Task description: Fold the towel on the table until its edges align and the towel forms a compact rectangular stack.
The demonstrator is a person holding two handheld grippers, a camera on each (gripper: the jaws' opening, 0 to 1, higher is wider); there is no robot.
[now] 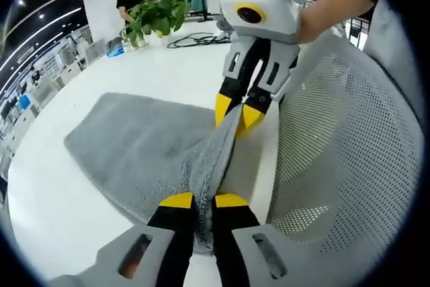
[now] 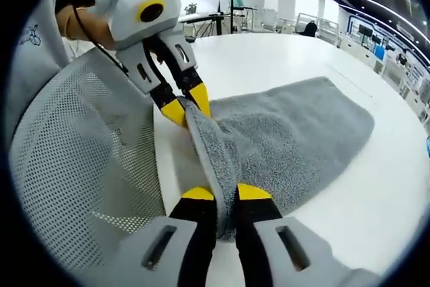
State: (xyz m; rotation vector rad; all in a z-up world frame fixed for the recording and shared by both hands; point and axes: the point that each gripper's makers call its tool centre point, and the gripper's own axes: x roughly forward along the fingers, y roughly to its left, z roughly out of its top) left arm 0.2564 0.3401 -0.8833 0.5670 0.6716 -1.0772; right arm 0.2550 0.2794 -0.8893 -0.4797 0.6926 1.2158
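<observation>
A grey towel lies spread on the white table, and its near edge is lifted into a taut ridge between the two grippers. My left gripper is shut on one end of that edge. My right gripper, held by a hand, is shut on the other end. In the right gripper view the right gripper pinches the towel at the bottom. There the left gripper holds the far end of the ridge. The rest of the towel rests flat on the table.
A grey mesh chair back stands right against the table's near edge. A potted green plant and black cables sit at the far side of the table. A person stands behind the plant.
</observation>
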